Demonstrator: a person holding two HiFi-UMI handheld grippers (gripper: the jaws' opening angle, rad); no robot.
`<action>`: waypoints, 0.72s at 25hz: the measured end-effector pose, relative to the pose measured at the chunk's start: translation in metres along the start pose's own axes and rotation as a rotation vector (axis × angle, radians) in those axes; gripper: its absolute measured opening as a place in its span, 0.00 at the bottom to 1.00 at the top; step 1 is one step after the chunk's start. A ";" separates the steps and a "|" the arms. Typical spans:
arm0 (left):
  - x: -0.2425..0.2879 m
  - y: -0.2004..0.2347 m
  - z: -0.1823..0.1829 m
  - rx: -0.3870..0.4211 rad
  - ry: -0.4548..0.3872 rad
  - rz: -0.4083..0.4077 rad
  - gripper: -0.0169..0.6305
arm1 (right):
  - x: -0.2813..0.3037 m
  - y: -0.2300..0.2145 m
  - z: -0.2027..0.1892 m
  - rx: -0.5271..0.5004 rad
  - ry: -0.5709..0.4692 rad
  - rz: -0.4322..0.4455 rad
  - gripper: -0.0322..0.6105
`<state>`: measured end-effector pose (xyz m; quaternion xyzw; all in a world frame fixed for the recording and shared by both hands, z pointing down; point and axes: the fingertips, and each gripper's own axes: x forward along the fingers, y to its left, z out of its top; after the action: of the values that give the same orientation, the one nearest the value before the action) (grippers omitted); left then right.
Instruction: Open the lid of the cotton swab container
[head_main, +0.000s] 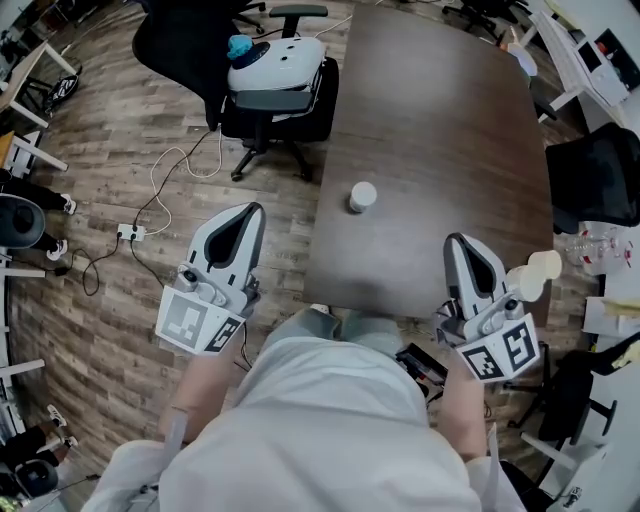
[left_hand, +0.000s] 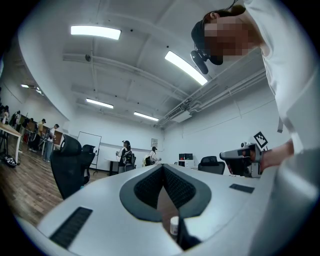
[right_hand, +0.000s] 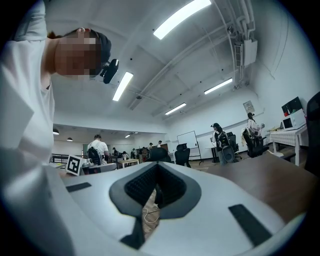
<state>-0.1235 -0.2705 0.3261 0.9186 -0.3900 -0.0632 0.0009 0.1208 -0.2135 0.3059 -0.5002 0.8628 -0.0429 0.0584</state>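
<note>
Cotton swab container (head_main: 362, 196): upright, lid on, alone toward the middle of the desk (head_main: 440, 120). Left gripper (head_main: 250, 212) closed on nothing, off the desk's near left edge. Right gripper (head_main: 458, 243) likewise closed and empty, over the near right corner. Both well apart from it. Seemingly at the approach step. Next: spread jaws, reach in, steady the body, lift the lid.

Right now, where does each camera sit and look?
Head view: on the person's head, looking down at table, cotton swab container, both arms.
Left gripper view: on left hand-held gripper, looking along shut jaws across the office; shirt at right.
Right gripper view: on right hand-held gripper, likewise; shirt at left.
Shared: head and left gripper views show the container.
</note>
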 end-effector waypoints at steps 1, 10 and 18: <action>0.000 0.001 -0.001 -0.001 -0.002 0.007 0.04 | 0.001 -0.001 -0.001 -0.001 0.002 0.005 0.08; 0.016 -0.005 -0.010 0.002 0.027 0.024 0.04 | 0.013 -0.028 -0.008 -0.016 0.016 0.048 0.08; 0.027 -0.001 -0.016 0.011 0.046 0.049 0.04 | 0.049 -0.037 -0.025 -0.070 0.032 0.186 0.08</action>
<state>-0.1019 -0.2901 0.3389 0.9100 -0.4126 -0.0400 0.0062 0.1248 -0.2739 0.3331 -0.4191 0.9073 -0.0151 0.0306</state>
